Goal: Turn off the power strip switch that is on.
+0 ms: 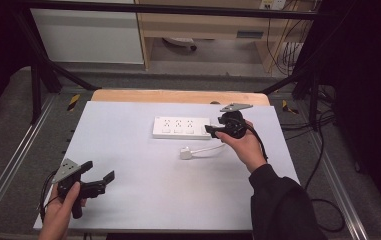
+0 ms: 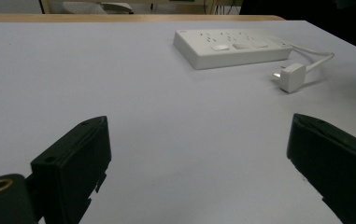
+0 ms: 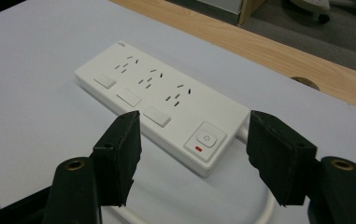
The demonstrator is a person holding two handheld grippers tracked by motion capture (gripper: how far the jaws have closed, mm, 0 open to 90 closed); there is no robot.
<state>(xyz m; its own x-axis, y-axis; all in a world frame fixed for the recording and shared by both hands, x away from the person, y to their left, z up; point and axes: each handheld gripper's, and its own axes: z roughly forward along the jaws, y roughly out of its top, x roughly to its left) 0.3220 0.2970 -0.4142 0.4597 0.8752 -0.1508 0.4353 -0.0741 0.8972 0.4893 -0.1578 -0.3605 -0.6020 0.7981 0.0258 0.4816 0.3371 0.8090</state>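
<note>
On the table (image 1: pixel 143 200), the power strip's (image 3: pixel 166 107) red indicator (image 3: pixel 198 149) appears from the right claw (image 3: pixel 192 158).

White three-socket power strip (image 1: pixel 182 127) lies flat, unplugged, its plug (image 1: pixel 186 153) beside.

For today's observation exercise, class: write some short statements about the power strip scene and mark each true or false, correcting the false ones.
1. The power strip has three sockets in a row. True.
2. The plug is pushed into a socket. False: it lies loose on the white table beside the strip.
3. The right gripper has its jaws to either side of the strip's switch end, not pressing it. True.
4. The left gripper holds the cord. False: its jaws are open with nothing between them.
</note>
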